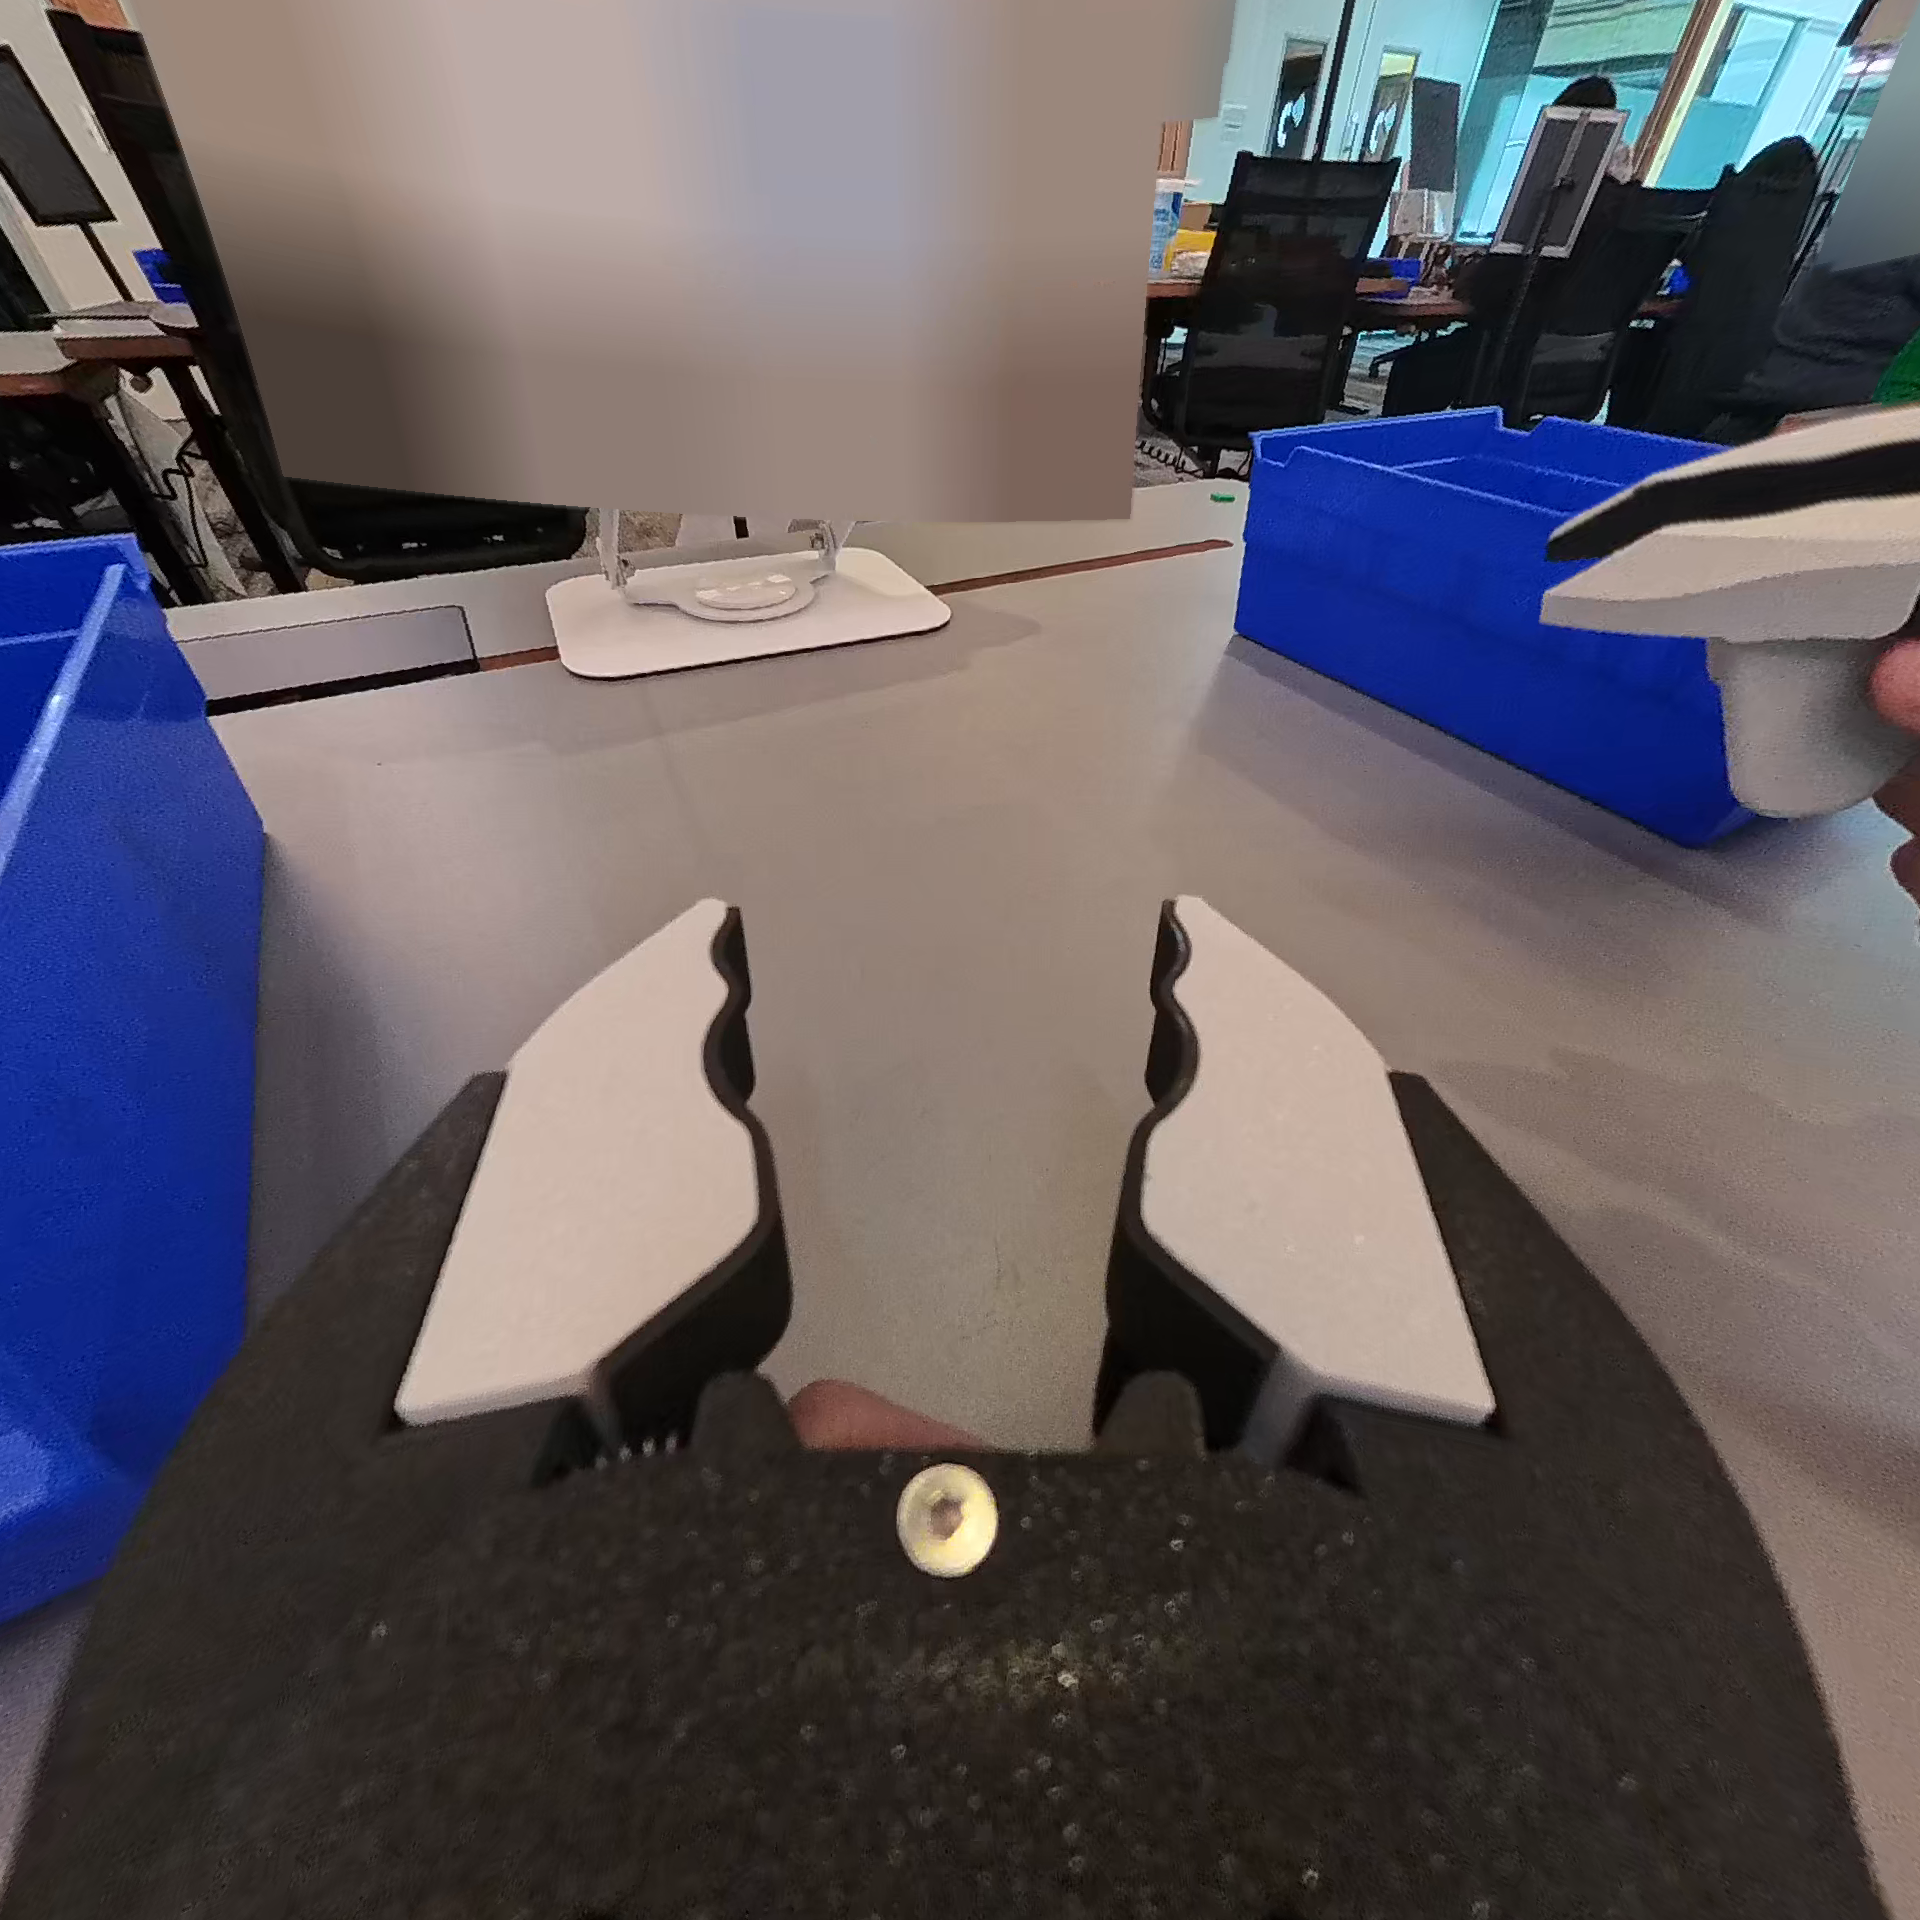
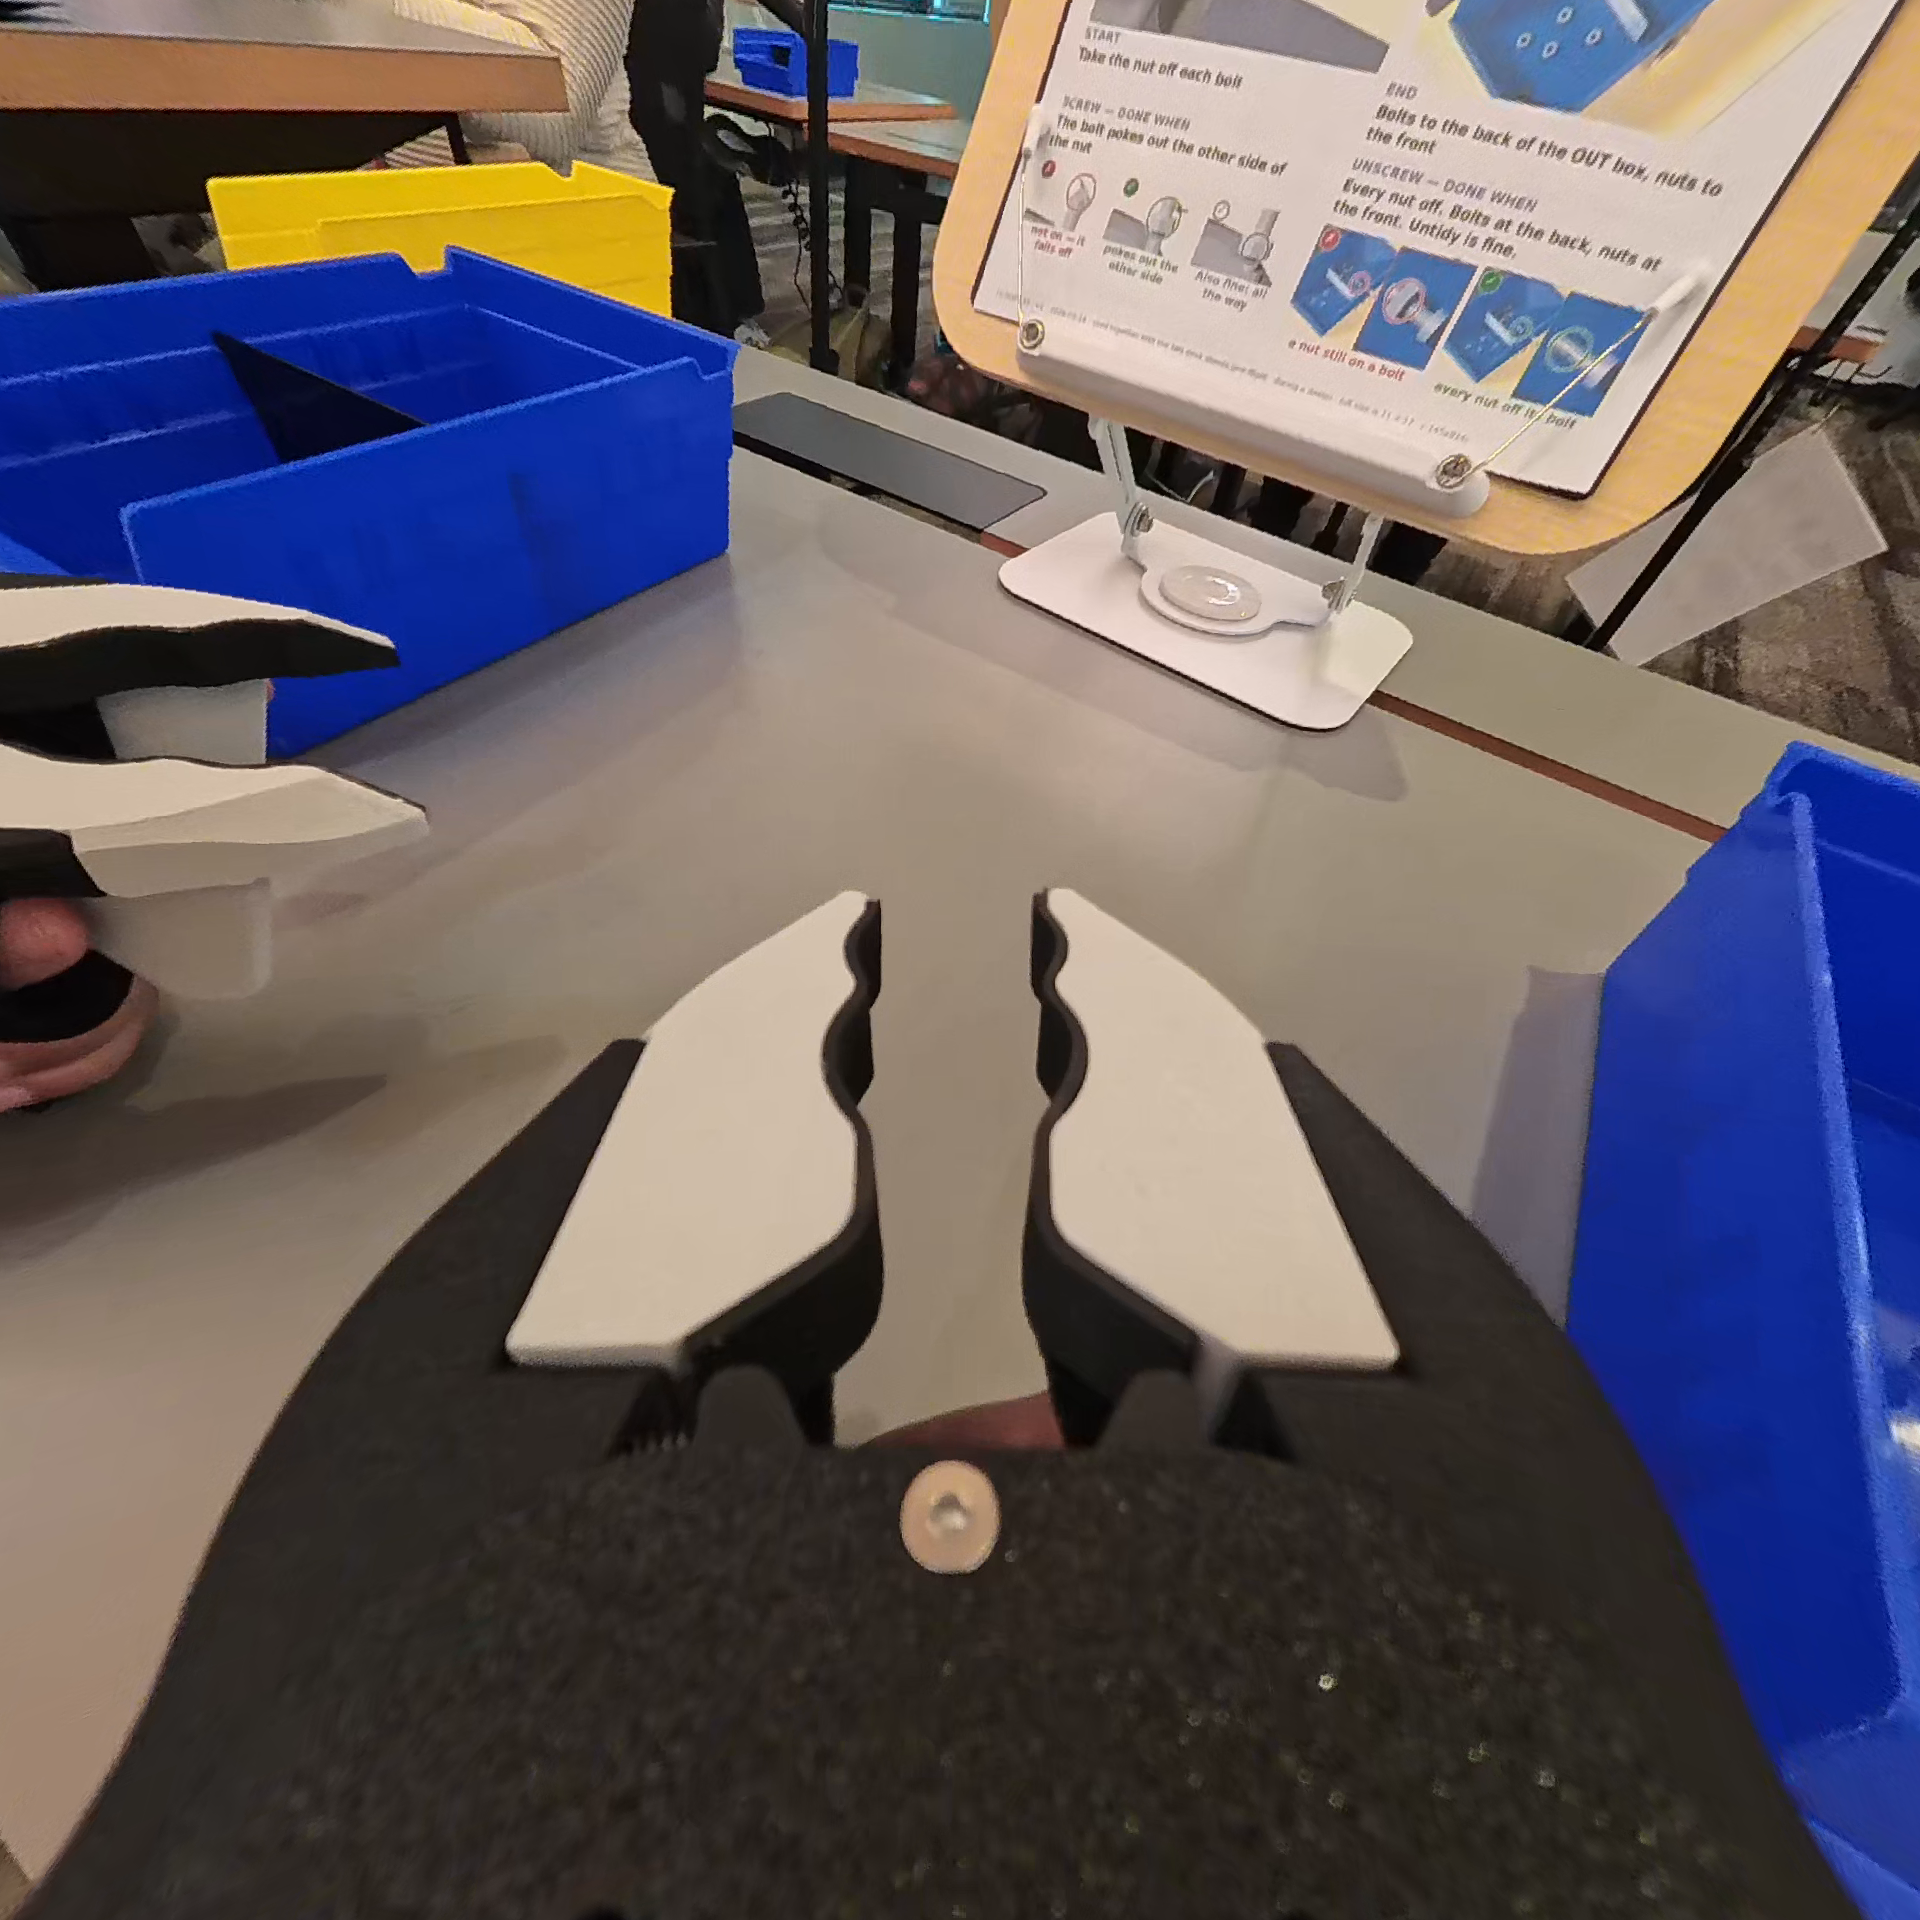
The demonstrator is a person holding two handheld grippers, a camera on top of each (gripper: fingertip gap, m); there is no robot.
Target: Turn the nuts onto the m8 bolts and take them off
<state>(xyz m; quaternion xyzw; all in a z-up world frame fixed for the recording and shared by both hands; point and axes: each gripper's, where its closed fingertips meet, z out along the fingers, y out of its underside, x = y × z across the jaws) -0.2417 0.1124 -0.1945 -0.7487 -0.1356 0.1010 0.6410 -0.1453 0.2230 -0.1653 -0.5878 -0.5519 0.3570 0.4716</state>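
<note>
No nuts or bolts show in either view. My left gripper is open wide and empty, held low over the grey table. It also shows at the left edge of the right wrist view, jaws apart. My right gripper is open with a narrow gap and empty, above the table. It shows at the right edge of the left wrist view, in front of a blue bin. A person's fingers hold both grippers.
A blue bin with a black divider stands at the left and shows close up in the left wrist view. Another blue bin is at the right. An instruction sheet on a white stand is at the back. A yellow bin and office chairs stand beyond.
</note>
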